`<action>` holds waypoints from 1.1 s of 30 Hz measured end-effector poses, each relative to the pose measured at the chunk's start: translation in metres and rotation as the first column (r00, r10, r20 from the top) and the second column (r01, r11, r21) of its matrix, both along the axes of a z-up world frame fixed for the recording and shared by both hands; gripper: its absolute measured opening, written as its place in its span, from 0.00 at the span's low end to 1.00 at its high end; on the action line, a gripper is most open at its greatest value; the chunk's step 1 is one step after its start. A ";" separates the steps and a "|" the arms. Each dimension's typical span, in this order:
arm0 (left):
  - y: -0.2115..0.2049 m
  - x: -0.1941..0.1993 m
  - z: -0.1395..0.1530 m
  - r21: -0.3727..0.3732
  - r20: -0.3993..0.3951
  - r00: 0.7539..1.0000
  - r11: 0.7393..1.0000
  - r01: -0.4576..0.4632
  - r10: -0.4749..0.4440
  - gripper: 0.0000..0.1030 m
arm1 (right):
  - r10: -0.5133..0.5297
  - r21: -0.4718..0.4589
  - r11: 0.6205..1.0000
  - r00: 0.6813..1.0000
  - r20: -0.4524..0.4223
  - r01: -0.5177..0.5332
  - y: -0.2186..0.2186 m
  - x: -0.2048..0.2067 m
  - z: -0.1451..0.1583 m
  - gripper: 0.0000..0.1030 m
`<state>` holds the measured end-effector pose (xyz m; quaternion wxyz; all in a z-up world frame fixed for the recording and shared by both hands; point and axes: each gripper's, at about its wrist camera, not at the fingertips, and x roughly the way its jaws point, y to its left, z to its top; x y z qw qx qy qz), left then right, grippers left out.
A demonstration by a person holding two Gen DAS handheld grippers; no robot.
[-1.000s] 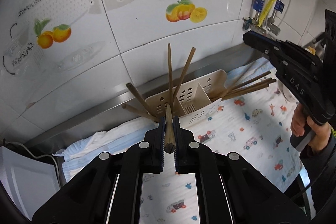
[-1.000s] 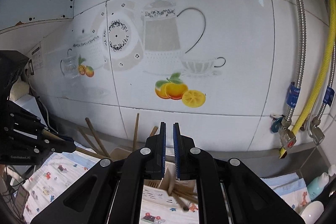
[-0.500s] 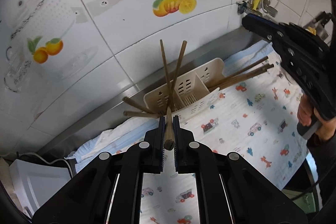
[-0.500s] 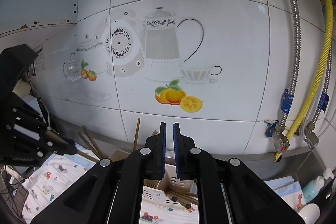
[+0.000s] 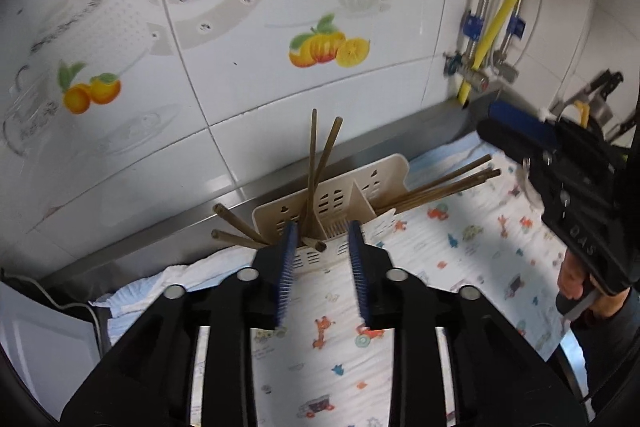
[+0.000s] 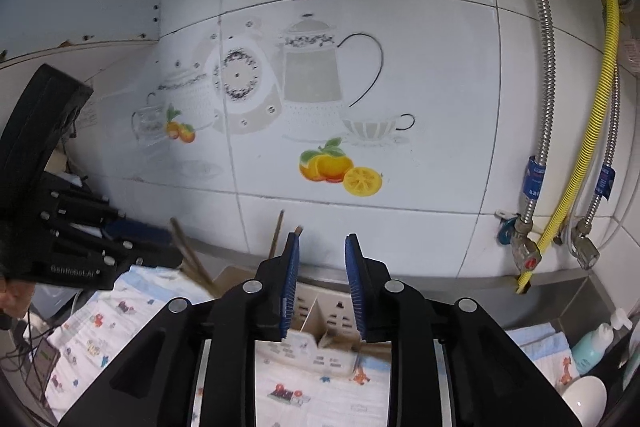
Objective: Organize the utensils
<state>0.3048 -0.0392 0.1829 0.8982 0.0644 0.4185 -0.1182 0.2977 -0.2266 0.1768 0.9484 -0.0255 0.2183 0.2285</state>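
In the left wrist view, 2 brown chopsticks (image 5: 236, 229) lean out over the left rim of the cream utensil holder (image 5: 340, 195), which lies on a cartoon-print cloth (image 5: 460, 251) spread over the worktop, at frame centre against the steel ledge. 2 more chopsticks stand up from its left compartment, and a bundle (image 5: 444, 185) fans out to the right over its other end. The left tool (image 5: 322, 255) sits just in front of the holder, its jaws opening; a single chopstick (image 5: 319, 246) shows between the blue pads, touching neither, its tip toward the left compartment. At the right edge the right tool (image 5: 516, 131) is held by a hand (image 5: 576, 283); in its own view its jaws are opening with nothing between them.

Risks, as I judge them: the freed chopstick may miss the compartment and roll onto the cloth, and the leaning sticks could tip out if a tool nudges the light holder.

Readable writing: "DAS" on the right tool's body, and roughly "GenRobot.AI" on the left tool's side in the right wrist view
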 end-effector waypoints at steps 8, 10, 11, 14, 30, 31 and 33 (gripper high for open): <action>0.004 -0.057 -0.003 -0.041 0.125 0.992 0.999 -0.015 0.020 0.66 | 0.060 -0.021 0.998 0.998 -0.022 -0.060 0.000 -0.061 -0.006 0.39; 0.004 -0.077 -0.009 -0.039 0.159 0.987 0.999 -0.022 0.028 0.77 | 0.068 -0.028 0.997 0.997 -0.031 -0.069 0.001 -0.077 -0.012 0.43; 0.004 -0.084 -0.013 -0.039 0.171 0.985 0.999 -0.026 0.032 0.79 | 0.074 -0.032 0.997 0.997 -0.036 -0.075 0.002 -0.088 -0.017 0.45; 0.004 -0.108 -0.024 -0.029 0.201 0.979 0.999 -0.034 0.039 0.87 | 0.068 -0.039 0.997 0.997 -0.044 -0.070 0.001 -0.111 -0.026 0.52; 0.017 -0.191 -0.080 -0.007 0.275 0.951 0.989 -0.148 0.144 0.95 | -0.031 -0.075 0.997 0.990 -0.140 0.020 -0.009 -0.179 -0.091 0.71; 0.019 -0.194 -0.082 -0.011 0.276 0.950 0.989 -0.150 0.147 0.95 | -0.034 -0.078 0.997 0.990 -0.139 0.024 -0.009 -0.181 -0.091 0.71; 0.022 -0.200 -0.088 -0.019 0.276 0.946 0.986 -0.168 0.167 0.95 | -0.042 -0.083 0.996 0.990 -0.136 0.031 -0.009 -0.187 -0.094 0.77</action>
